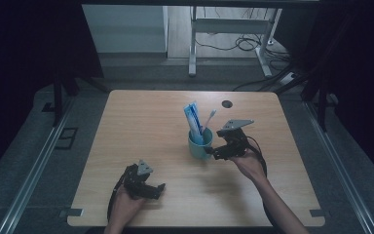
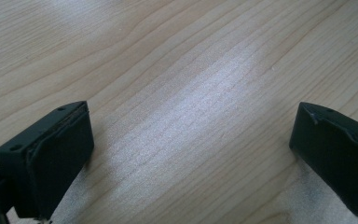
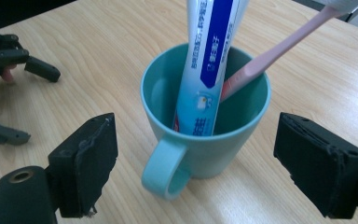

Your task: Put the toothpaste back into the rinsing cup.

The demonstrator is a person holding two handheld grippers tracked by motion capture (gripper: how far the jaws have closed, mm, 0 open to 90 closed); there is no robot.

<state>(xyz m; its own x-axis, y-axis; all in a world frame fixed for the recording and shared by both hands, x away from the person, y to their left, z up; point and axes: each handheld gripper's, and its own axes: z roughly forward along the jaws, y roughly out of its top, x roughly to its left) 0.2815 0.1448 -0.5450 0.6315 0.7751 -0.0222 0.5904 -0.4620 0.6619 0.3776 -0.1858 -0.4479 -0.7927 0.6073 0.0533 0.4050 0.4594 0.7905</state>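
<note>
One teal mug [image 3: 205, 135] stands near the middle of the wooden surface [image 1: 141, 122], and it holds two things: one blue-and-white toothpaste tube [image 3: 209, 60], upright against the near wall, and one pink toothbrush [image 3: 270, 53] that leans toward the far rim. In the right gripper view the tube's top and the brush's head are cut off by the upper edge, and the small print on the tube is too fine to read. The mug's handle faces the right gripper [image 3: 196, 172], whose fingers stand wide apart on either side of the mug without touching it. The left gripper [image 2: 191, 154] rests low over bare wood near the front edge, well apart from the mug, its fingers also spread wide and holding nothing.
</note>
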